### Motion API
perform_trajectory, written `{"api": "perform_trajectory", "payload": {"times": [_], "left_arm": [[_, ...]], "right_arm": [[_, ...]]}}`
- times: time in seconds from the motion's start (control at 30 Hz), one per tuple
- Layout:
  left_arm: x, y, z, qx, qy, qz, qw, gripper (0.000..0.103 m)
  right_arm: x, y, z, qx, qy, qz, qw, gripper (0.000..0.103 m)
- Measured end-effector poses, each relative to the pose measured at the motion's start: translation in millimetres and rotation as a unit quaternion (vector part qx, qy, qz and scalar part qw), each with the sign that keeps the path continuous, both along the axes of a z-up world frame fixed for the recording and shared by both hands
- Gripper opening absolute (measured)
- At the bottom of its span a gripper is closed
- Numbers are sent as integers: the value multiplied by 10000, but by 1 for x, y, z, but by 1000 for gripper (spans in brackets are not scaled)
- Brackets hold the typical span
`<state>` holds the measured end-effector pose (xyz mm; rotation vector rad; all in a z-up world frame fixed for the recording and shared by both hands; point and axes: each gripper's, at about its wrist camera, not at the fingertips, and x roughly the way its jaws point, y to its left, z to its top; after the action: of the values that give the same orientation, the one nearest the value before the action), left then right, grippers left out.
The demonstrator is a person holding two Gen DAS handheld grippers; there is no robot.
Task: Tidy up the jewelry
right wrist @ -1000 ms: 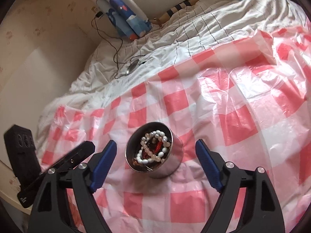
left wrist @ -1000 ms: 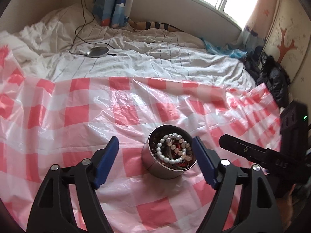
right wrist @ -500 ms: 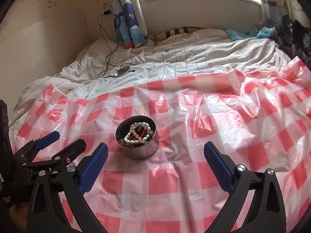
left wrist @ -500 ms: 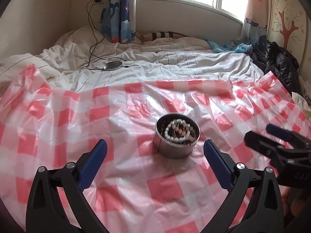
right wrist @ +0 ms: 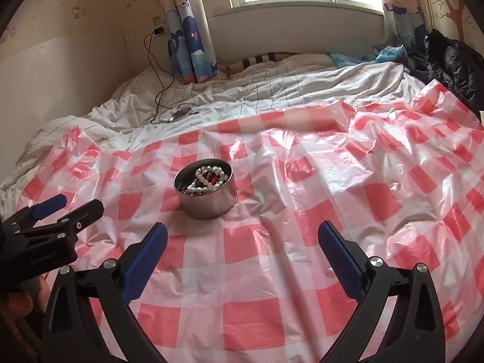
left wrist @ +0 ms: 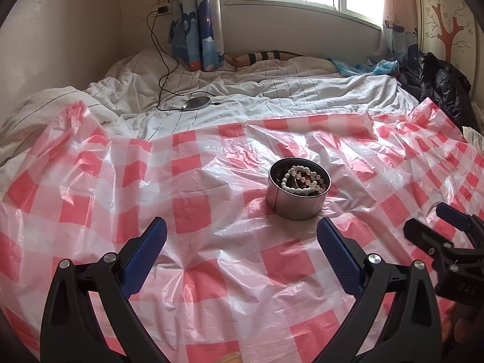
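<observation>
A round silver tin (left wrist: 298, 205) stands on the red-and-white checked plastic sheet (left wrist: 193, 217) on the bed. It holds a white bead bracelet (left wrist: 299, 178) on top of darker jewelry. In the right wrist view the tin (right wrist: 208, 202) sits left of centre. My left gripper (left wrist: 242, 242) is open and empty, a short way back from the tin. My right gripper (right wrist: 242, 242) is open and empty, back and to the tin's right. Each gripper shows at the edge of the other's view.
Behind the sheet lies a rumpled white striped duvet (left wrist: 272, 90) with a round grey charger pad (left wrist: 197, 103) and its black cable. A black jacket (left wrist: 438, 84) lies at the far right. Curtains (left wrist: 196, 21), a wall and a window close the far side.
Both grippers have pulled back and up from either side of the tin, which now sits further away. The tin and its jewelry have not moved.
</observation>
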<state>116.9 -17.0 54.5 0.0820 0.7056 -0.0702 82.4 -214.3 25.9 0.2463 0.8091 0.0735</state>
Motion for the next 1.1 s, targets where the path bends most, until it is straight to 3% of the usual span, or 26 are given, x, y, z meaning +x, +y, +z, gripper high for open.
{"api": "perform_trajectory", "payload": {"times": [0.23,0.57,1.1], "left_arm": [[7,-8,-4,79,-51,-97,9999,95],[24,-10,-26,-142,108,-64,9998,95],[33,-19,-31,-261,163,-77,9995,95]], "right_arm": [[10,19,-10,-203,91,263,9994,96],[17,17,-16,-266,197,251,9991,96],[27,12,-25,-328,322,206,9987,96]]}}
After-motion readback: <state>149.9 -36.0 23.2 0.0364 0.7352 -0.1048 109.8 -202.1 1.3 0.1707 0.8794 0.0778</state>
